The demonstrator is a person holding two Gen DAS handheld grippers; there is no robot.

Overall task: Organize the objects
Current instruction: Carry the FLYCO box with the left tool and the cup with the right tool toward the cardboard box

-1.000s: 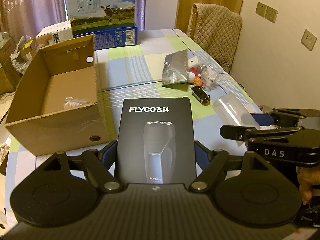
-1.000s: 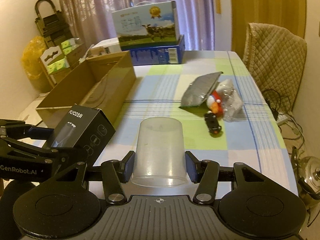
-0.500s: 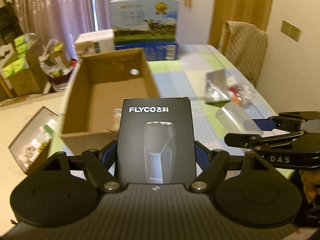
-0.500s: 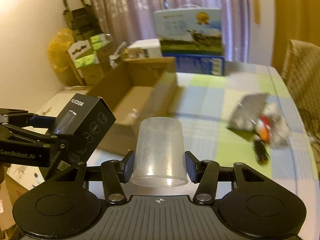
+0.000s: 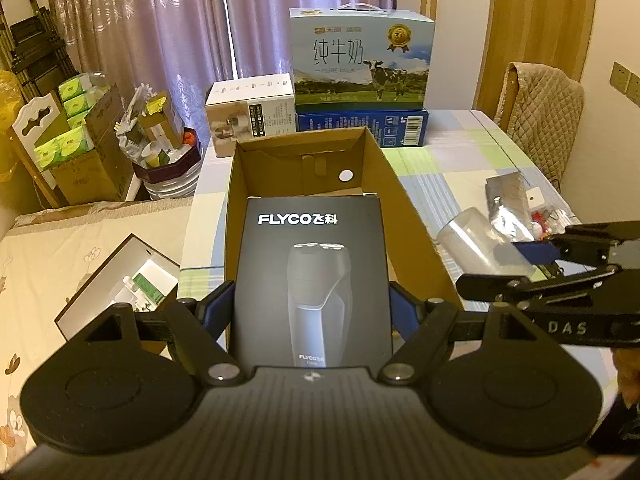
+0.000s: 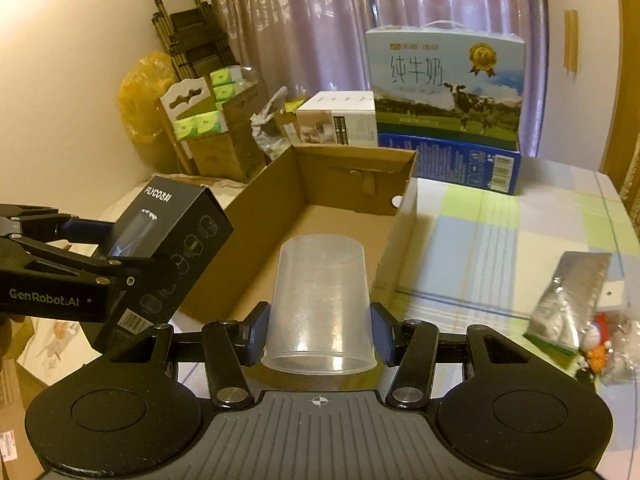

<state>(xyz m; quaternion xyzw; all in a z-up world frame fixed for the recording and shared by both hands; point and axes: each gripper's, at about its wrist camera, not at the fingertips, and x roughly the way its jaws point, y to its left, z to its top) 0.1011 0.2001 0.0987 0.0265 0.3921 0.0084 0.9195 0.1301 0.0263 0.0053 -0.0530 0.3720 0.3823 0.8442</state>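
Your left gripper (image 5: 311, 308) pinches the shaver box (image 5: 312, 280) over the open carton (image 5: 412, 224), right gripper (image 6: 319, 334) clamps the plastic cup (image 6: 320, 300) alongside, both apparently poised for dropping in.

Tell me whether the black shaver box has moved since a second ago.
Yes. The shaver box, clamped in the left gripper, has swung left from over the tablecloth to the open cardboard box.
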